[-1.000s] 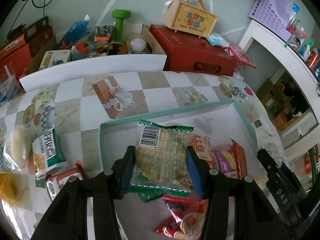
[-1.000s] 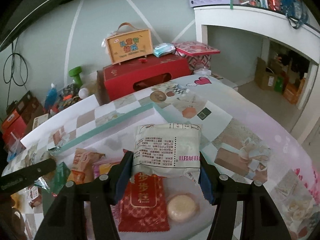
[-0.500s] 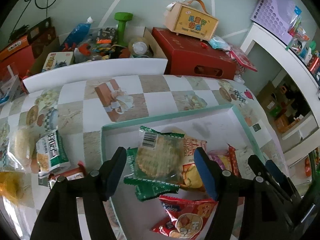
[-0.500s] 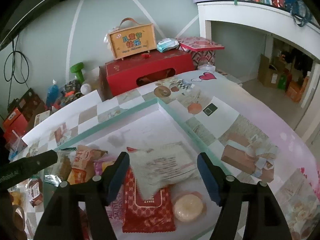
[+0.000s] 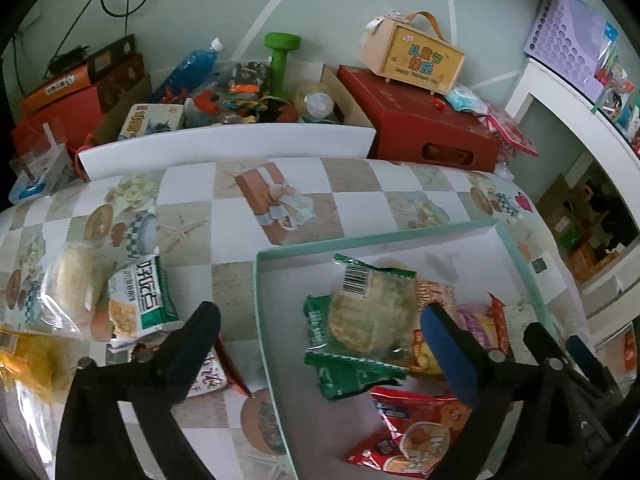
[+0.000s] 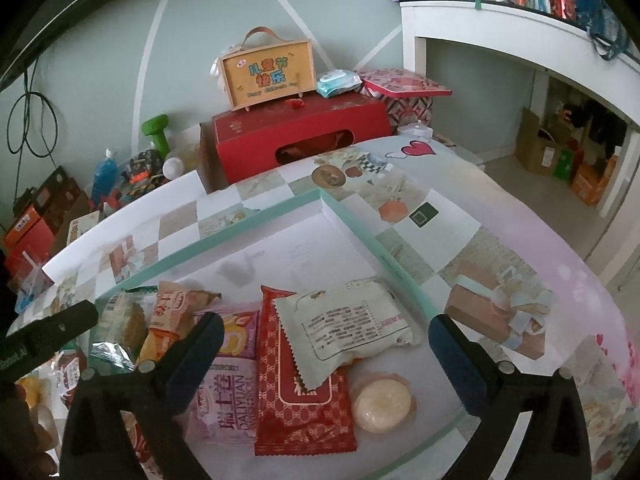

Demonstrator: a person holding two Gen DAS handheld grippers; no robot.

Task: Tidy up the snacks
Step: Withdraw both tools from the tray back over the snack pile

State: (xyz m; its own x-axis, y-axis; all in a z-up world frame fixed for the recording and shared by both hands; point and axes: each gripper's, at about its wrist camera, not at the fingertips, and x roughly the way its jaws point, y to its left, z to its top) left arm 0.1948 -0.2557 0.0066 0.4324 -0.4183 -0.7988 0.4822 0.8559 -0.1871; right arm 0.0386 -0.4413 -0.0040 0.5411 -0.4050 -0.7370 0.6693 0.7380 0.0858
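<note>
**Both packets let go into the tray**

Dropped within the last second: the green-edged rice cracker packet (image 5: 370, 312) out of the left gripper (image 5: 320, 328), the pale grey-green snack packet (image 6: 346, 326) out of the right gripper (image 6: 326, 340). Jaws on both now spreading wide, nothing pinched; each packet lying loose below and between its fingers. Cracker packet resting on other wrappers toward the left wall of the teal-rimmed tray (image 5: 264, 320); pale packet draped over the red patterned packet (image 6: 304, 400), near the tray's right wall, just beside a round yellow cake (image 6: 382, 404).

Likely 2 more items sorted (tray's far half bare).

Left outside, near the tabletop's left edge: a green-and-white cracker pack (image 5: 138, 300), a clear-wrapped bun (image 5: 74, 288), a packet under the left finger. Nothing blocking that reach; red box (image 6: 300, 140) well behind the far edge.
</note>
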